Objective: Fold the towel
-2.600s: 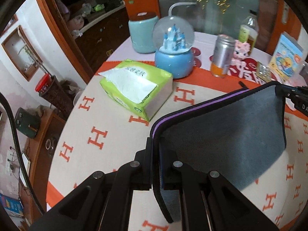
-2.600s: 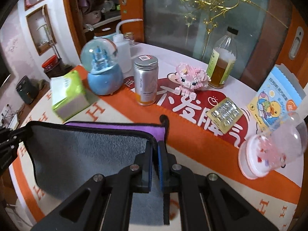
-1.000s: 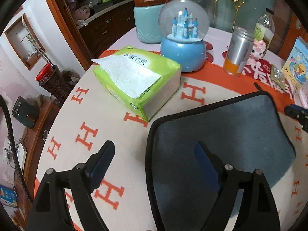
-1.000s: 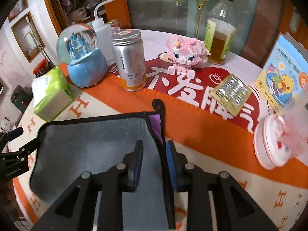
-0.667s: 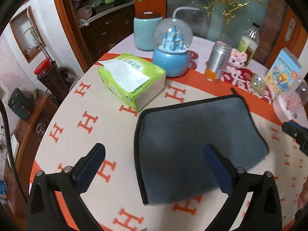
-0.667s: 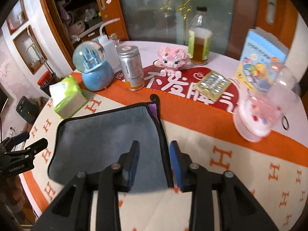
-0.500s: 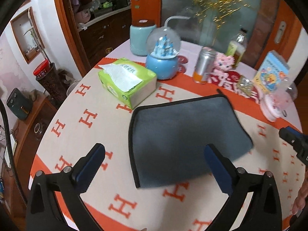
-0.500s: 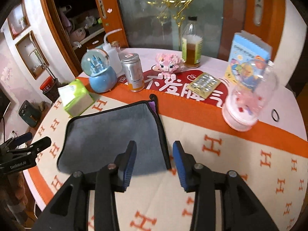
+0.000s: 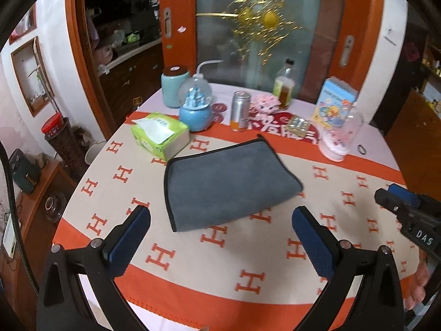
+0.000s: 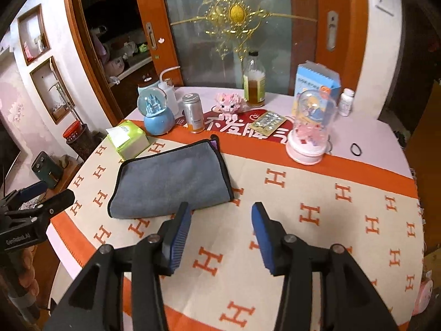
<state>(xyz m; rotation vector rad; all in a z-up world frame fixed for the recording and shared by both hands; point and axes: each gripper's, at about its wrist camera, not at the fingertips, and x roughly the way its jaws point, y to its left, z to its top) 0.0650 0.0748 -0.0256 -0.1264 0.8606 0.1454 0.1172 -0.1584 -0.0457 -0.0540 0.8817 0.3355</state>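
A grey towel with black trim lies folded flat on the round table; it also shows in the right wrist view, with a strip of purple lining at its far corner. My left gripper is open and empty, held back above the table's near edge. My right gripper is open and empty, just right of the towel's near corner and above the cloth. Each gripper shows in the other's view, the right one and the left one.
Behind the towel stand a green tissue pack, a blue snow globe, a silver can, a pink brick toy, a bottle, a blister pack, a pink glass dome and a blue box. The tablecloth has orange H marks.
Both grippers have let go of the towel, opened wide and pulled back and up from the table. The towel now lies folded and still.
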